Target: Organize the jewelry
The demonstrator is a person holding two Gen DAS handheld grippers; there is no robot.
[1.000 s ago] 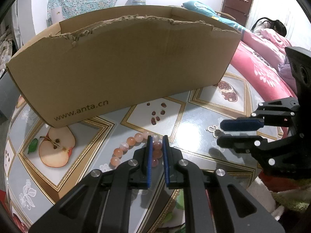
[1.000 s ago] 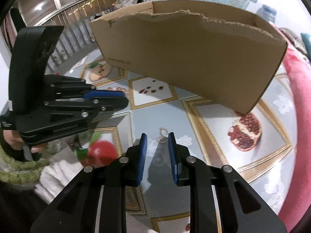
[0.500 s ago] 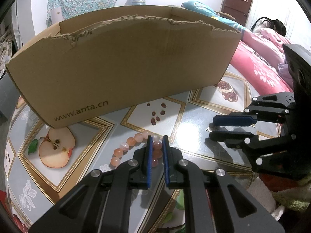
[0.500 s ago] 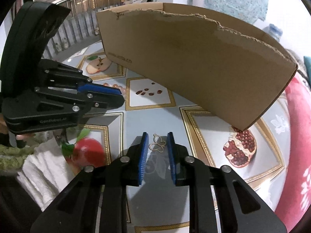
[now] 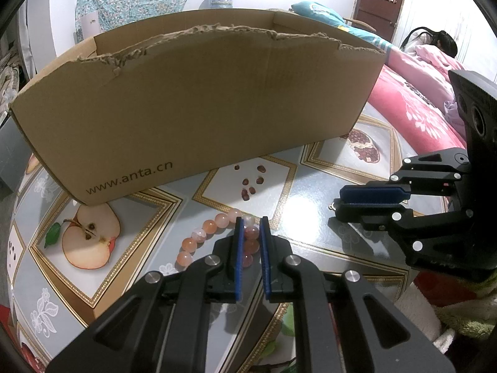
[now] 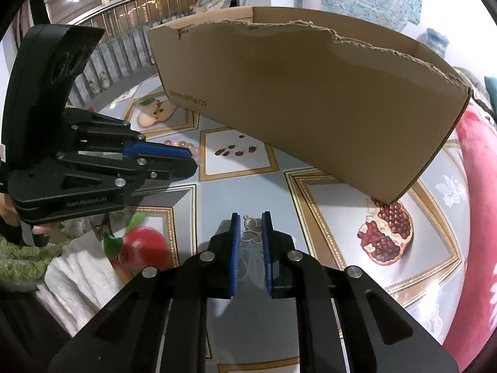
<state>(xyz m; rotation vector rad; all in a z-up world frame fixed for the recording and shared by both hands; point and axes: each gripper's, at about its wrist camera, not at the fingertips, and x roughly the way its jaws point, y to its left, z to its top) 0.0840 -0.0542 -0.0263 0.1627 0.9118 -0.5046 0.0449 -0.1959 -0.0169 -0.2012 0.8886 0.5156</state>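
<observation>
L wrist view: left gripper pinching pink bead bracelet on the fruit-print tablecloth, just in front of cardboard box. Right gripper at R edge, tips low to cloth.

R wrist view: right gripper jaws closing, blue pads either side of gold butterfly pendant lying on cloth; contact w/ pads cannot tell.

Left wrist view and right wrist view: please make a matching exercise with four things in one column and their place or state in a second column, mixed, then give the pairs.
Things:
1. bead bracelet
2. butterfly pendant
3. cardboard box
4. tablecloth

Places or states:
A. between the right claw pads, jaws closing
B. torn top edge, open top
C. printed with fruit pictures
D. partly between the left claw pads

Pairs: 1-D, 2-A, 3-B, 4-C
</observation>
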